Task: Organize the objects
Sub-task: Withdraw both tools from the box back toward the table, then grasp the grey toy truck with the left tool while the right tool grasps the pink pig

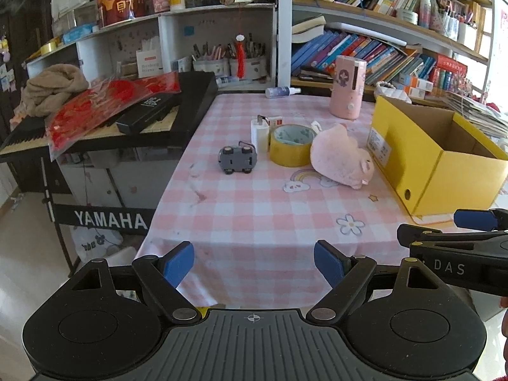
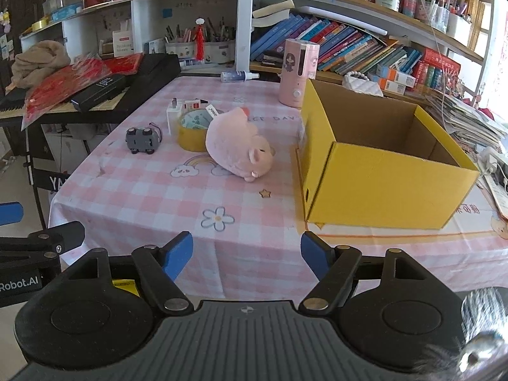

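Note:
A pink plush pig (image 1: 341, 158) (image 2: 238, 146) lies on the pink checked tablecloth (image 1: 254, 209) (image 2: 152, 197). Left of it stand a yellow tape roll (image 1: 290, 144) (image 2: 192, 131), a white charger (image 1: 259, 133) (image 2: 173, 114) and a grey toy car (image 1: 236, 158) (image 2: 142, 139) lying upside down. An open, empty yellow cardboard box (image 1: 438, 158) (image 2: 381, 158) stands at the right. My left gripper (image 1: 254, 262) is open and empty at the table's near edge. My right gripper (image 2: 247, 255) is open and empty, beside the left one, also at the near edge.
A pink cylindrical device (image 1: 347, 87) (image 2: 298, 73) and a spray bottle (image 1: 282, 91) (image 2: 238, 76) sit at the table's back. A Yamaha keyboard (image 1: 127, 120) (image 2: 95, 95) with red packets stands left. Bookshelves (image 1: 381, 50) line the back wall.

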`<state>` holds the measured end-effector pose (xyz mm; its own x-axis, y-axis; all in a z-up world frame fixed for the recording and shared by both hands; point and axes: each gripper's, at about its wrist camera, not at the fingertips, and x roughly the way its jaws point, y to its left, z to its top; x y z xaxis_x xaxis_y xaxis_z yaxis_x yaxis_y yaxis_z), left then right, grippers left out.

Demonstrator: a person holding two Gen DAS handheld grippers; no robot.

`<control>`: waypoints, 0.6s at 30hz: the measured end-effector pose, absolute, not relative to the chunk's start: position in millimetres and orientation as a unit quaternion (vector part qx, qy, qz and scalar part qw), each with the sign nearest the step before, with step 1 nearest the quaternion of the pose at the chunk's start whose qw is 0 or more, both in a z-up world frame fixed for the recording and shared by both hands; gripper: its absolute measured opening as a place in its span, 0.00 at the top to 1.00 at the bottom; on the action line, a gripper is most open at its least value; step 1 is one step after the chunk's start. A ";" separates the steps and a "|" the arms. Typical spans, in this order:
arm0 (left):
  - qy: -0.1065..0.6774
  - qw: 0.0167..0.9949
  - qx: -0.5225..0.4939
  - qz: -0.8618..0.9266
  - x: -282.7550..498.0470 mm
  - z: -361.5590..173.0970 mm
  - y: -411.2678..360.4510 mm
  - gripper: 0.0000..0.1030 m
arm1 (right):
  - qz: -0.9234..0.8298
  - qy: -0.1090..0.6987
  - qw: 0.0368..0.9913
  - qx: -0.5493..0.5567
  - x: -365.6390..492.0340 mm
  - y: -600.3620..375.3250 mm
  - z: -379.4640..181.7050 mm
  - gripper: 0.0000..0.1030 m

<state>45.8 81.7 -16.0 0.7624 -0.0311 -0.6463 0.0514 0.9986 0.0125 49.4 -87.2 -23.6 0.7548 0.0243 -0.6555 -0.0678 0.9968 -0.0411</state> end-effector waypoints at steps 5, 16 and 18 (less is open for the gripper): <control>0.343 0.939 0.010 -0.013 71.4 -14.6 85.3 0.18 | 0.029 0.338 0.940 -0.030 73.7 -84.0 -22.4 0.29; 0.354 0.935 0.004 0.008 138.7 -20.5 89.2 0.18 | 0.052 0.335 0.940 -0.043 149.0 -74.5 -24.2 0.29; 0.354 0.935 0.003 0.015 153.3 -21.1 90.4 0.18 | 0.055 0.337 0.939 -0.046 162.1 -74.0 -25.3 0.29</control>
<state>153.3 90.4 -21.1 0.7489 0.0298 -0.6620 -0.0252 0.9995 0.0165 162.1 -74.0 -25.3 0.7662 0.0726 -0.6384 -0.1351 0.9896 -0.0495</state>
